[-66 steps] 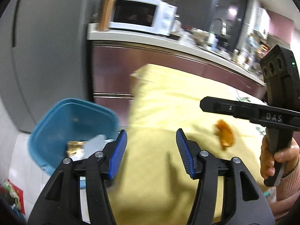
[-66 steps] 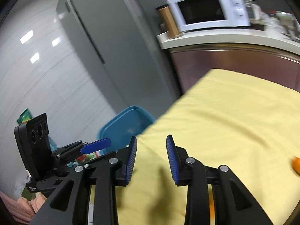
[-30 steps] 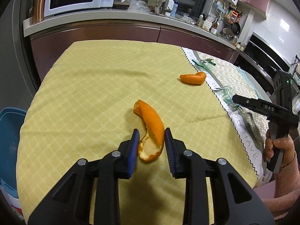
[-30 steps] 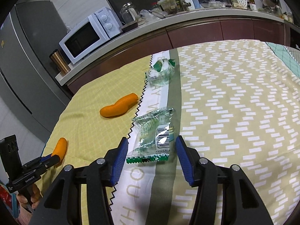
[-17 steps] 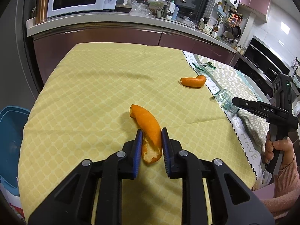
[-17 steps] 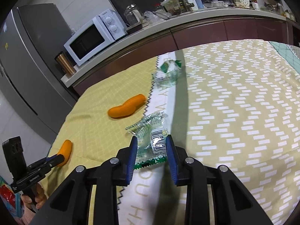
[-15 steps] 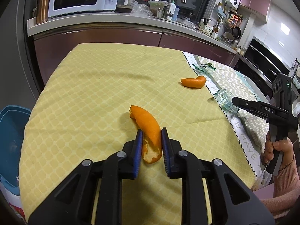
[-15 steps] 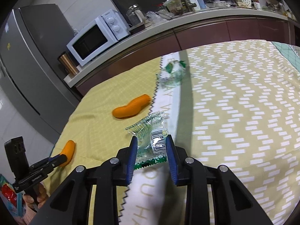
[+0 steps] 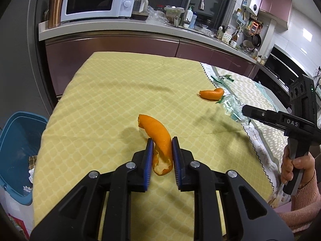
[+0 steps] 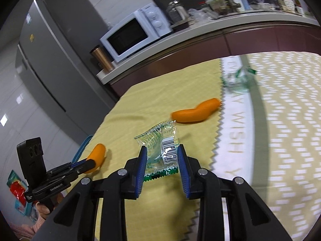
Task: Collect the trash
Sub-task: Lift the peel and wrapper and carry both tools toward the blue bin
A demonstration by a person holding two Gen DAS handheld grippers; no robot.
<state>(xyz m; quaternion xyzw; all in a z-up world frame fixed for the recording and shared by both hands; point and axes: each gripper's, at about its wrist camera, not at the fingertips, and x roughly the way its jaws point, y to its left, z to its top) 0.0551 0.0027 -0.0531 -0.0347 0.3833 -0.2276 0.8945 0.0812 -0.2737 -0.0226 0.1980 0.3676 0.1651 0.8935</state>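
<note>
My left gripper is shut on a long orange peel and holds it just above the yellow tablecloth. My right gripper is shut on a clear green snack wrapper, lifted off the cloth; it also shows in the left wrist view. A second orange peel lies on the cloth near the white runner, also in the right wrist view. Another crumpled green wrapper lies farther back. A blue trash bin stands on the floor left of the table.
A kitchen counter with a white microwave and a copper tumbler runs behind the table. A grey fridge stands at the left. The patterned cloth covers the table's right part.
Both grippers closed on their items, the left on the orange peel and the right on the wrapper. Both then lifted slightly, and the right gripper swung left with the wrapper.
</note>
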